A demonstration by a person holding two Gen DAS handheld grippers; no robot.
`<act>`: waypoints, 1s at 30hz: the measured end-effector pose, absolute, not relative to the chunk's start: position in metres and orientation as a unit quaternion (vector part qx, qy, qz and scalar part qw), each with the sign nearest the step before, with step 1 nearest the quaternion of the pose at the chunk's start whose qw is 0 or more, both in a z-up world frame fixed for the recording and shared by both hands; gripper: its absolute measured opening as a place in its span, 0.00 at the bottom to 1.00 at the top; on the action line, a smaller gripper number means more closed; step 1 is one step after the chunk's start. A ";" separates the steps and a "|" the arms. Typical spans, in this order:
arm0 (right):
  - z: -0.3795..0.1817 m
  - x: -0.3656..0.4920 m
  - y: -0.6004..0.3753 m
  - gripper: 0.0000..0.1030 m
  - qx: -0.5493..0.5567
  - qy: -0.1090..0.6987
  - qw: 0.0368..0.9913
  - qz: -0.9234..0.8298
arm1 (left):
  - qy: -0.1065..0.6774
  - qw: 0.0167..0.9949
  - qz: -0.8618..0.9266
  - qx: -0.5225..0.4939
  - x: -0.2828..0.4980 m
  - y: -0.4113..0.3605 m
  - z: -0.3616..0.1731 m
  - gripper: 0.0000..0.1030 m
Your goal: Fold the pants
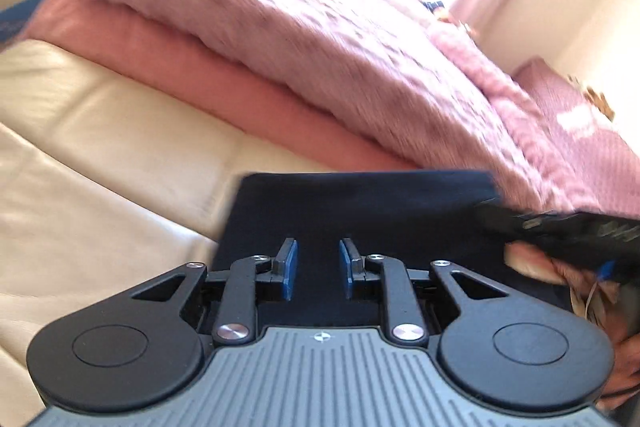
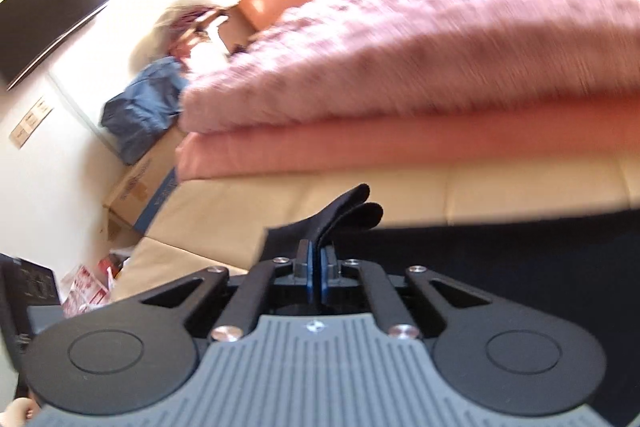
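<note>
Navy pants (image 2: 344, 215) pinched in right gripper (image 2: 316, 267) jaws; left gripper (image 1: 318, 263) jaws spread, empty, fabric beneath. Lift evenly, keep edges aligned.

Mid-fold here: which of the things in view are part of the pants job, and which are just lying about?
Part of the job:
- dark pants
- right tongs, shut on a bunched edge of the pants
- left tongs, open over the pants

Just lying about:
- fluffy pink blanket
- salmon bedding
- cardboard box
- blue garment
- cream couch
</note>
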State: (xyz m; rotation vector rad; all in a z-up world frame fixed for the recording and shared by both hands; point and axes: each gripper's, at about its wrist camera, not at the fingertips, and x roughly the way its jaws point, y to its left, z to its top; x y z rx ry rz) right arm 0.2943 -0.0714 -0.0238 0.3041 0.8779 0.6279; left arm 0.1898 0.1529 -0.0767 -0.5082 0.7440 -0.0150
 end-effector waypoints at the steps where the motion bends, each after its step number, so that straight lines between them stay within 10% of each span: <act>1: -0.007 0.295 -0.071 0.00 0.136 0.410 0.849 0.305 | 0.356 0.901 -0.001 -0.247 0.186 0.157 -0.074 0.24; 18: 0.208 0.303 -0.233 0.00 0.079 0.336 0.903 0.255 | 0.351 0.907 -0.033 -0.230 0.191 0.114 -0.057 0.24; 30: 0.104 0.307 -0.439 0.00 0.129 0.420 0.892 0.104 | 0.408 0.895 -0.083 -0.162 0.229 0.037 -0.073 0.24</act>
